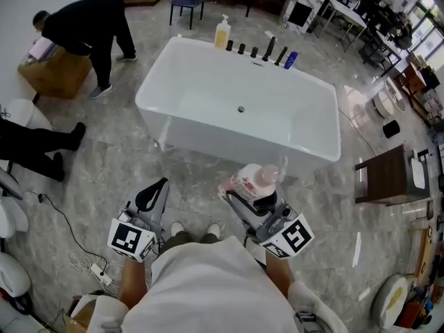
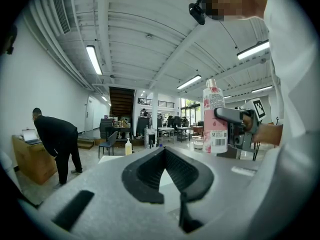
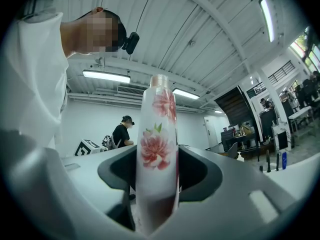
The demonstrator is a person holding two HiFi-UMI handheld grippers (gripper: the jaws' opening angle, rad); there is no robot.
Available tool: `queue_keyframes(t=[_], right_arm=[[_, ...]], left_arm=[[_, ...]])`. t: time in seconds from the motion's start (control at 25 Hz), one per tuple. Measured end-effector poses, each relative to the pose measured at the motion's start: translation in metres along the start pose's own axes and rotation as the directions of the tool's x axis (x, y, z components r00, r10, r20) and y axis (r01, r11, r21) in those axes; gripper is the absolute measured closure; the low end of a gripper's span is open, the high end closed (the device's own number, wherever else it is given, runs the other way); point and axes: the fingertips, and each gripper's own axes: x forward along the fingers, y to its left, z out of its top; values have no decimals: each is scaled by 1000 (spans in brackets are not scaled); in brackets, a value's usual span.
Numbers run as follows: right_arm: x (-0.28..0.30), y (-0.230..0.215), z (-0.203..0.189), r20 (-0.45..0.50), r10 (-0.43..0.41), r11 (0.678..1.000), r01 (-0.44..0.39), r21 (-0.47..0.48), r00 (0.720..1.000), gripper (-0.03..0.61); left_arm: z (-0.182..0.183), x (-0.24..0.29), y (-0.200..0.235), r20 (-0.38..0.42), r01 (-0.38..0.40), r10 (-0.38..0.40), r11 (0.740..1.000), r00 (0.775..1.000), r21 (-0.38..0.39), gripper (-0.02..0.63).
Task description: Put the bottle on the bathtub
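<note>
1. Two grippers are up in front of me. My right gripper [image 1: 251, 201] is clamped on the floral bottle [image 3: 157, 149], jaws pressed to either side of its body, with the cap end rising well above them.
2. My left gripper [image 2: 162, 156] holds nothing; its jaws meet at the tips.
3. The bathtub [image 1: 229, 148] stands ahead across bare floor, well apart from the bottle, so I judge the carry is not yet finished.
4. Biggest risk: the rim looks narrow. If I set the bottle down off-centre or tilted, it could topple into the tub or off onto the floor.
5. The bottle is tall and smooth. A quick swing or a loose squeeze could let it pivot or slide between the jaws.
6. The far rim already carries a pump bottle [image 1: 222, 33], a row of dark fittings [image 1: 253, 50] and a blue bottle [image 1: 290, 60]. Placing there risks knocking one over, so a bare stretch seems safer.
7. A cable [image 1: 69, 234] lies on the floor to my left; stepping that way could snag my foot.
</note>
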Motion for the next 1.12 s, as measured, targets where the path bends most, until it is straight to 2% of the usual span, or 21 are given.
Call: queue_keyframes(t=[0.36, 0.76, 0.96, 1.12], right_arm=[[-16, -25, -3, -6, 14, 1000, -14, 0, 1000, 334], [-33, -76, -5, -2, 33, 999, -33, 8, 999, 334], [-29, -106, -6, 2, 24, 1000, -24, 15, 1000, 334], [-11, -132, -11, 3, 17, 1000, -17, 13, 1000, 334]], left_arm=[[-3, 21, -14, -14, -25, 25, 1000, 1000, 6, 612], [-7, 71, -28, -22, -52, 52, 998, 998, 18, 612], [-5, 99, -18, -30, -51, 52, 998, 998, 28, 612], [-5, 124, 7, -30, -55, 56, 998, 998, 32, 612]])
